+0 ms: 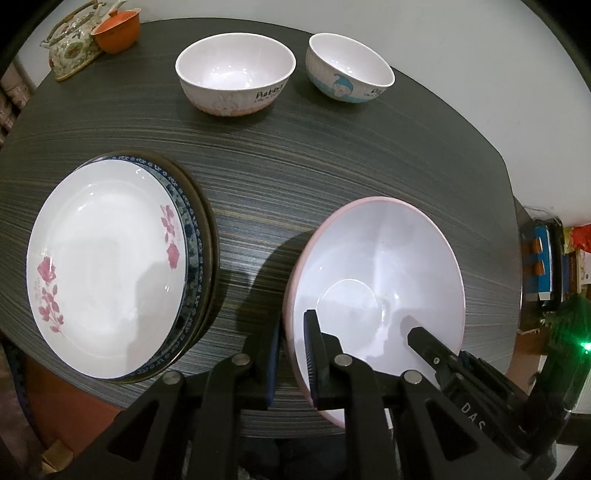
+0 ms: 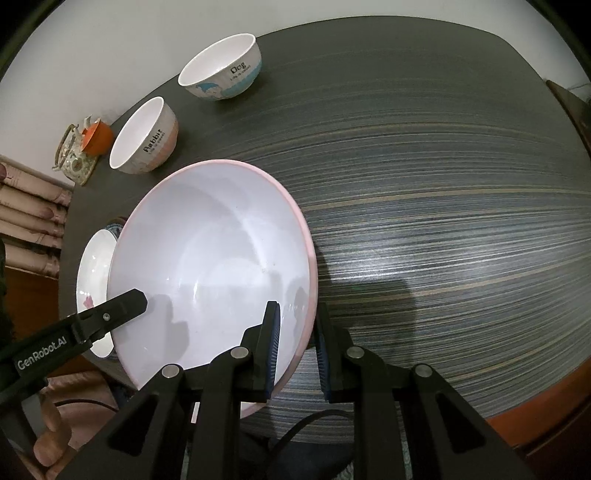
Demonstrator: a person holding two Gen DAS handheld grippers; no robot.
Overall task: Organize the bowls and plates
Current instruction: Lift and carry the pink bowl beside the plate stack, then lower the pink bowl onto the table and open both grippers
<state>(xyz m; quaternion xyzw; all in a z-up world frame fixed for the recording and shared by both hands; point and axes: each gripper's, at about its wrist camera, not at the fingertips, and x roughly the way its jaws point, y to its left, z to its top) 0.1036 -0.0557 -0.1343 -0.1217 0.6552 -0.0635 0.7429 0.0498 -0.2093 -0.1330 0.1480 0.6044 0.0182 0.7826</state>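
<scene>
A large pink-rimmed white bowl (image 1: 380, 273) sits near the table's front edge; it also shows in the right wrist view (image 2: 214, 258). My left gripper (image 1: 291, 354) is shut on its left rim. My right gripper (image 2: 295, 350) is shut on its right rim, and also shows in the left wrist view (image 1: 424, 338). A stack of plates (image 1: 107, 273), topped by a white plate with pink flowers, lies to the left. A rabbit bowl (image 1: 234, 74) and a blue dog bowl (image 1: 349, 68) stand at the back.
A patterned teapot (image 1: 70, 48) and an orange cup (image 1: 116, 31) stand at the far left corner of the dark striped table (image 1: 295, 166). A white wall is behind. The table stretches to the right (image 2: 461, 221).
</scene>
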